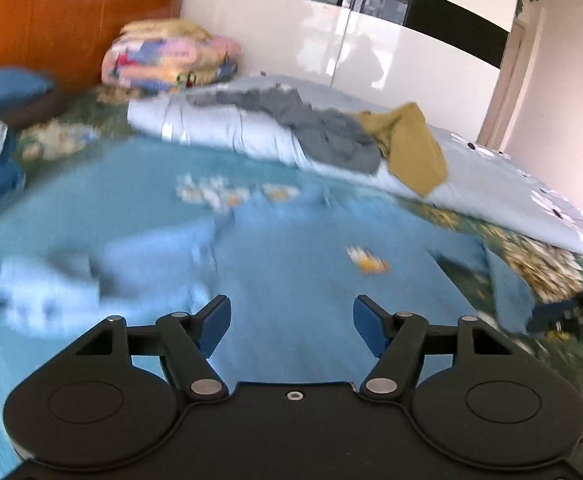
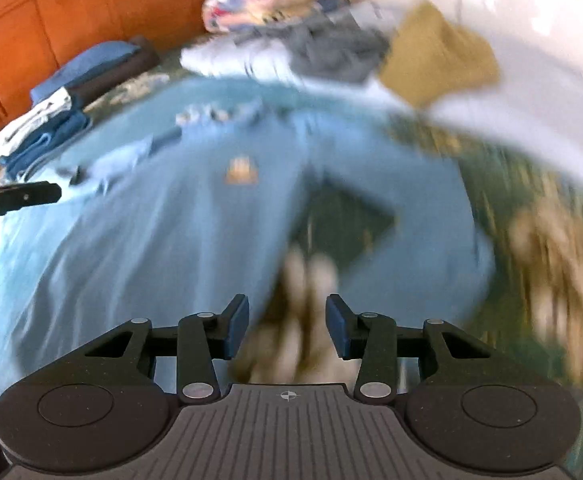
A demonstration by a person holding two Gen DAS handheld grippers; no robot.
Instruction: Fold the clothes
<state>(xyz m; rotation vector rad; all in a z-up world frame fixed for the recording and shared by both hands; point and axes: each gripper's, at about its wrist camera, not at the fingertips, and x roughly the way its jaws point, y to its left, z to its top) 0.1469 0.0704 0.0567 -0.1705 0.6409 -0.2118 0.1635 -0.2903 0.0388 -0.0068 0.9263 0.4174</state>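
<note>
The light blue cotton garment with small printed motifs [image 1: 291, 240] lies spread on the green floral-patterned bed [image 1: 551, 264], directly ahead of and beneath both tools. The left tool [image 1: 291, 320] stands spread wide with nothing between its pads; the right tool [image 2: 287, 328] is partly spread and empty too. Heavy blur hides the hem, so the fold edge is probably the sleeve flap beside the right tool. For a clean fold, each tool should pinch one matching corner and lift evenly.
</note>
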